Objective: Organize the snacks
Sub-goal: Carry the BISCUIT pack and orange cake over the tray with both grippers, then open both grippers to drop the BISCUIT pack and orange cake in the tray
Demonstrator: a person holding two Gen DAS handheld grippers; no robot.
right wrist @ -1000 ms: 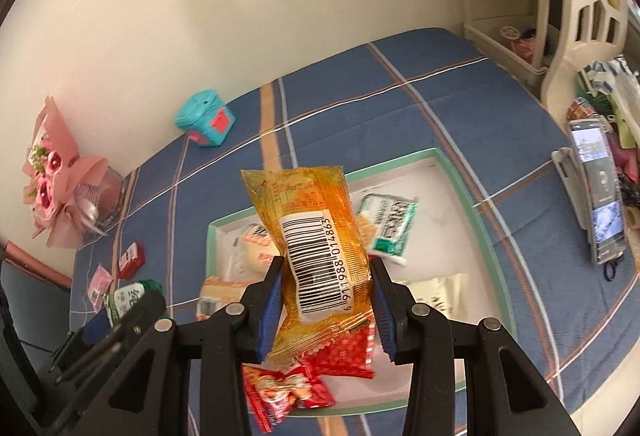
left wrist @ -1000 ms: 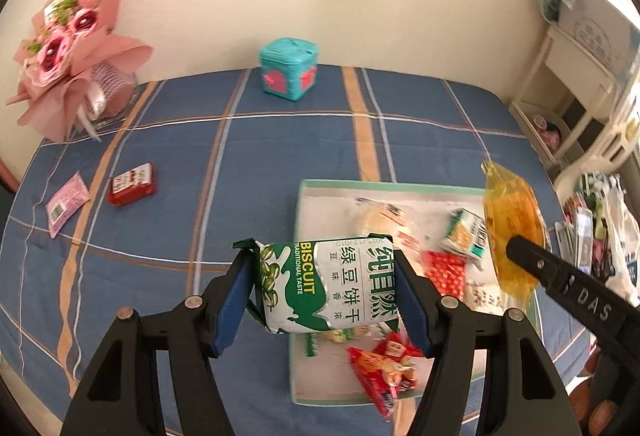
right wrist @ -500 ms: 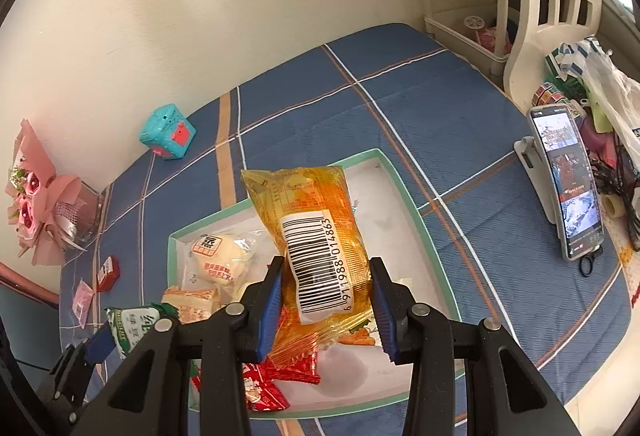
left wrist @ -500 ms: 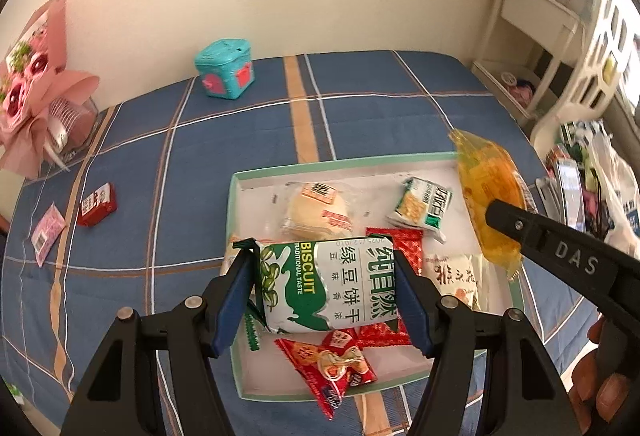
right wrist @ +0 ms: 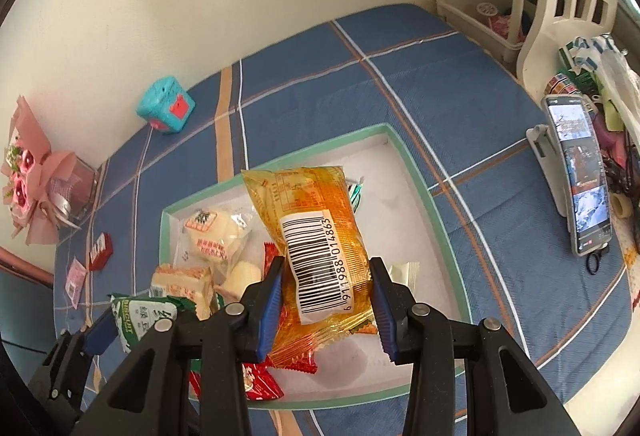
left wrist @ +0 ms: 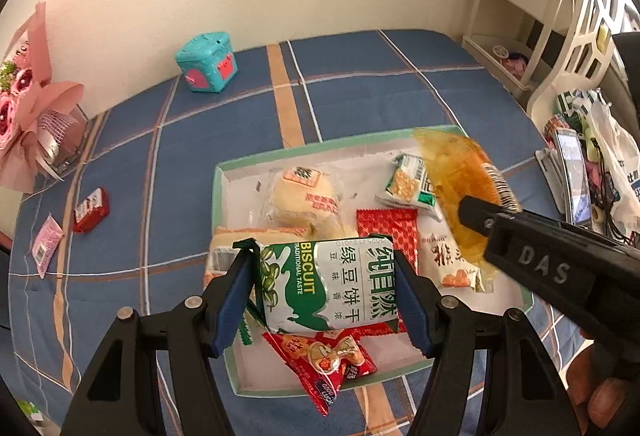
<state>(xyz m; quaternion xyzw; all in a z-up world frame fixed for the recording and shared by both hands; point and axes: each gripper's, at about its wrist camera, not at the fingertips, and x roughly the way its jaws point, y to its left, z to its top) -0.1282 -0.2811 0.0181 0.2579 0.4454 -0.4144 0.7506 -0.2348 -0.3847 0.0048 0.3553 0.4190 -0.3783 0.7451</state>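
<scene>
Green-and-white foil fills the left gripper (left wrist: 326, 286): its blue pads are clenched on the two ends of a mung-bean biscuit packet (left wrist: 330, 282) marked "BISCUIT", held crosswise above the near part of a shallow tray (left wrist: 218, 180) with a mint-green rim. The right gripper (right wrist: 326, 298) grasps an orange translucent snack bag (right wrist: 316, 240) by its lower half, barcode label facing the camera, the bag standing upright over the tray's white floor.

Inside the tray lie a round pale bun in clear wrap (left wrist: 302, 194), a small green-and-white cracker pack (left wrist: 408, 184), a red dotted sachet (left wrist: 388, 224), a white sachet with an orange corner (left wrist: 450, 260) and, at the near edge, a red candy wrapper (left wrist: 324, 356). A beige sandwich-cake pack (right wrist: 184, 282) sits at the tray's left side.

The tray rests on a blue plaid bedspread (left wrist: 192, 156). Well apart from it, near the wall, stands a teal cube toy (left wrist: 206, 62); a pink bouquet (left wrist: 28, 108), a small red packet (left wrist: 92, 210) and a pink sachet (left wrist: 46, 244) lie to the left. A phone on a stand (right wrist: 576, 180) is propped to the right.
</scene>
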